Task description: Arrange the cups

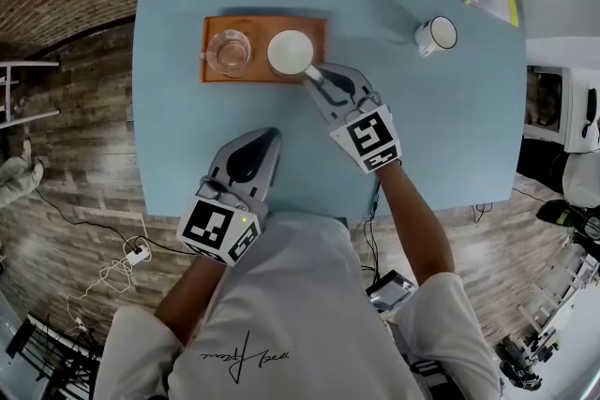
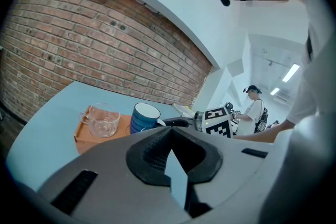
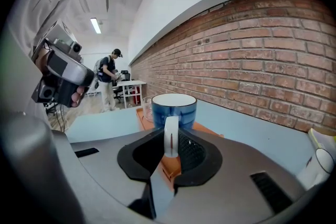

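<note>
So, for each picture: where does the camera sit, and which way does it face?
Head view: on the person's head, facing down at the table; left gripper, right gripper, forearms, shirt show.
Left gripper view: rides the left gripper, faces over its shut jaws toward the tray.
Right gripper view: rides the right gripper, jaws gripping the blue mug by its handle.
Shared: both gripper views show tray, blue mug.

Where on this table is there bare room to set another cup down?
Bare table lies left of the left gripper, and between the tray and the white mug. The tray is crowded: glass cup and blue mug, its handle in the right gripper.
</note>
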The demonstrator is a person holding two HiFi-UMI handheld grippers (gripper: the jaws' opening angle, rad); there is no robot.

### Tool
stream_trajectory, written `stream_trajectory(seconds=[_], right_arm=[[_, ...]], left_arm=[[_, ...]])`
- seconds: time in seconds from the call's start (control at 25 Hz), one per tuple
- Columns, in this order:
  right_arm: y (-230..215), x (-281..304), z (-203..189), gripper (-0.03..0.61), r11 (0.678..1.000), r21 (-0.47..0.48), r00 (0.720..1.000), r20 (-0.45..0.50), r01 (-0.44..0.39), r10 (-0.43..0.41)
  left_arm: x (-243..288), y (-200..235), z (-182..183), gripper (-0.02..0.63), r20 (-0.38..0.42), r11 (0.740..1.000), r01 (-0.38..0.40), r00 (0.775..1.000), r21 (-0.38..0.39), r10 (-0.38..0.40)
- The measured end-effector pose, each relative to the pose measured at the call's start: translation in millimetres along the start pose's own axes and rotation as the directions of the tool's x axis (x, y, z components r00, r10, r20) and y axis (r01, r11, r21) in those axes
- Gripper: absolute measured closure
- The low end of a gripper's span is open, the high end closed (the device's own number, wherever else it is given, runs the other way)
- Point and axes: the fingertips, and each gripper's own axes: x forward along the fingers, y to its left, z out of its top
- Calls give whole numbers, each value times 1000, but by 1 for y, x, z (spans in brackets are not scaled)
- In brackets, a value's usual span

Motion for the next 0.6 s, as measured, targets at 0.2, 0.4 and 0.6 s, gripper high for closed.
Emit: stream_trajectory(seconds=[0.2, 0.4, 0.6], right_arm=[[0, -5, -2, 512, 998, 42, 999, -2, 42, -42], [2, -9, -3, 512, 995, 67, 997, -7, 73, -72], [2, -15, -1, 512, 989, 92, 993, -15, 117, -116]], left_arm=[[-1, -1, 0, 606, 7, 1000, 8, 1000, 2, -8], [-5, 0, 0, 606, 15, 1000, 10, 1000, 5, -10], [-7, -2, 1, 606, 26, 1000, 21, 999, 6, -21]])
